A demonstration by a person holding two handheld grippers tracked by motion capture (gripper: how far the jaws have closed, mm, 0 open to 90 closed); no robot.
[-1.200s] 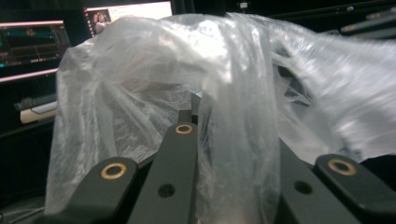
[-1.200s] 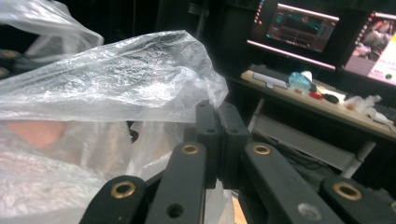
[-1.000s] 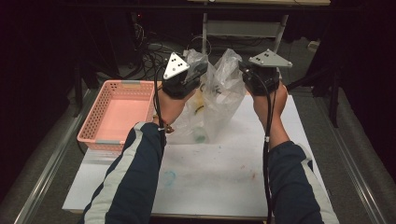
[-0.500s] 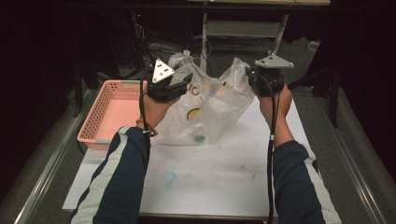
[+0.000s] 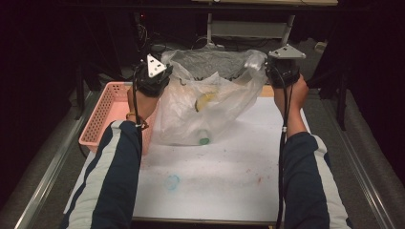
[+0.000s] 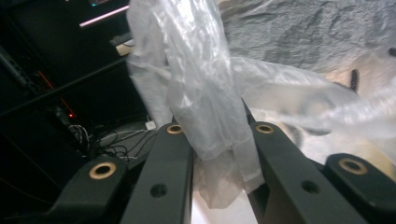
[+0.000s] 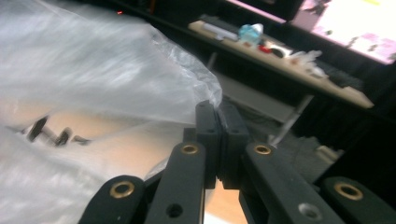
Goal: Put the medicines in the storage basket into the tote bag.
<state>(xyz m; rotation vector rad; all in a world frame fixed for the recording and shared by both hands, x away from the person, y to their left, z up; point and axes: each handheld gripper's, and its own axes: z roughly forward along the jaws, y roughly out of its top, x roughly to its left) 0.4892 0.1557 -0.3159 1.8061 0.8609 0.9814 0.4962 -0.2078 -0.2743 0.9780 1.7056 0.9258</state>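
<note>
1 worktop, white sheet on top, with a faint blue stain and some reddish specks on it. 1 clear plastic bag, standing on the far half of the worktop, mouth stretched wide between the two claws. 1 pink basket at the worktop's left edge, just beside the bag. Inside the bag, high view: 1 yellow curved item and 1 green-capped item near the bottom, can't ID either. 2 claws: left claw clamped on the bag's left rim, jaws have just been closing, bunched film between them; right claw pinched together on the right rim. Left gripper view gives what the high view can't: a twisted wad of bag film wedged between the jaws, cables on the floor behind. Right gripper view shows jaw tips nearly touching with thin film running in between, plus a cluttered shelf in the background.
</note>
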